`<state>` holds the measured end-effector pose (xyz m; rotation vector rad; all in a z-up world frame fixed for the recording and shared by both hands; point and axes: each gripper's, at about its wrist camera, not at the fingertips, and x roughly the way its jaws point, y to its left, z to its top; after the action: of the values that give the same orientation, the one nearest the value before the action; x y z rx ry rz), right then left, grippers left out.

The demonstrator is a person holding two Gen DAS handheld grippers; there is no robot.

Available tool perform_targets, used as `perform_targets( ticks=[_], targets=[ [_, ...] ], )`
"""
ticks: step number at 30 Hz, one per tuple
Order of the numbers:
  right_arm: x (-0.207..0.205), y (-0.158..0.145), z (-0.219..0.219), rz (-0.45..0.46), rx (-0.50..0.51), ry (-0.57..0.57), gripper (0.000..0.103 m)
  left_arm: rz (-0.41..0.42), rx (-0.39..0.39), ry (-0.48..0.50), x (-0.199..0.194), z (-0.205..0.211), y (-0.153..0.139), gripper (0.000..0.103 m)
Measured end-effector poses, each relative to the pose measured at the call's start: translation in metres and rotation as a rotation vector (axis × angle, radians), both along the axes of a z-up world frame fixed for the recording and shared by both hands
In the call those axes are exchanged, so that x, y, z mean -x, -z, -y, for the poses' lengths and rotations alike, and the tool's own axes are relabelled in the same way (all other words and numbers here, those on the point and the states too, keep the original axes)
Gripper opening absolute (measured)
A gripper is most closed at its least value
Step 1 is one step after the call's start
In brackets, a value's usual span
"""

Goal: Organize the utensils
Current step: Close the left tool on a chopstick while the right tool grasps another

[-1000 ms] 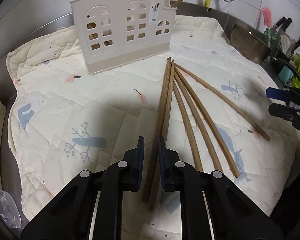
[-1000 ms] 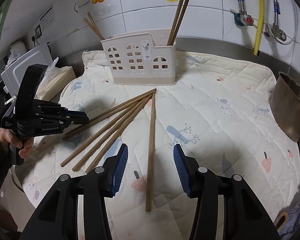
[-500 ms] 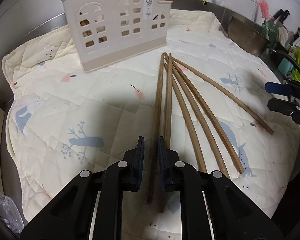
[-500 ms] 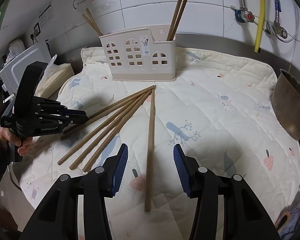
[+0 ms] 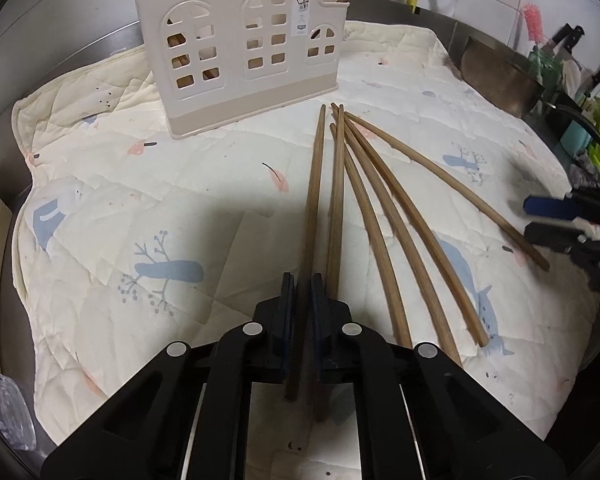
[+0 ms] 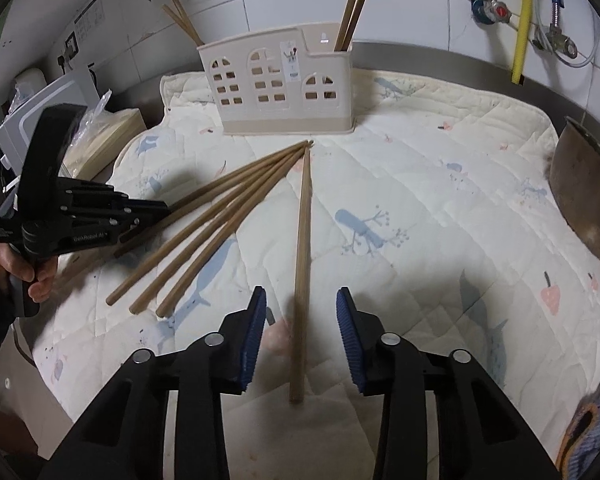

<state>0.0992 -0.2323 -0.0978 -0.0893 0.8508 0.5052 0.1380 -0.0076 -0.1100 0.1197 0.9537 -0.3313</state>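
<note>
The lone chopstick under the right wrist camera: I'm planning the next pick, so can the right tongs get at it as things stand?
Probably yes: the lone chopstick lies apart from the others, between the closing right tongs, with nothing across it.

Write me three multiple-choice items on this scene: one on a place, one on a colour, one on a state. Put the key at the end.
1. Where does the cream plastic utensil holder with window cutouts stand?
A. On the quilted cream mat, past the chopstick tips
B. Inside a metal bowl
C. On a wall shelf

2. What colour are the ribbed pads of the right hand-held gripper?
A. Red
B. Blue
C. White

3. What is the state of the left hand-held gripper?
A. Wide open over bare mat
B. Shut on nothing
C. Shut on a brown wooden chopstick

Key:
1 A: its base sits on the mat by the far edge.
2 B: both pads show blue. The jaws are closing, with a lone wooden chopstick between them, untouched.
3 C: the stick runs between its pressed fingers.
</note>
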Motion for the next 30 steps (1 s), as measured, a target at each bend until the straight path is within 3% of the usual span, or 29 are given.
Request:
perform_targets(
  ticks=[16,20,24,30],
  targets=[
    [0.001,0.017,-0.013,0.020,0.088,0.002,0.007,0.093,0.057,-0.035,0.016,-0.008,-0.039,0.006],
    [0.005,0.016,-0.013,0.036,0.092,0.007,0.007,0.130,0.065,-0.038,0.018,-0.009,-0.055,0.006],
    [0.008,0.003,-0.008,0.073,0.075,0.015,0.007,0.156,0.077,-0.042,0.019,-0.011,-0.068,0.006],
    [0.009,-0.040,0.000,0.182,0.039,0.025,0.007,0.189,0.084,-0.046,0.019,-0.011,-0.084,0.006]
  ],
)
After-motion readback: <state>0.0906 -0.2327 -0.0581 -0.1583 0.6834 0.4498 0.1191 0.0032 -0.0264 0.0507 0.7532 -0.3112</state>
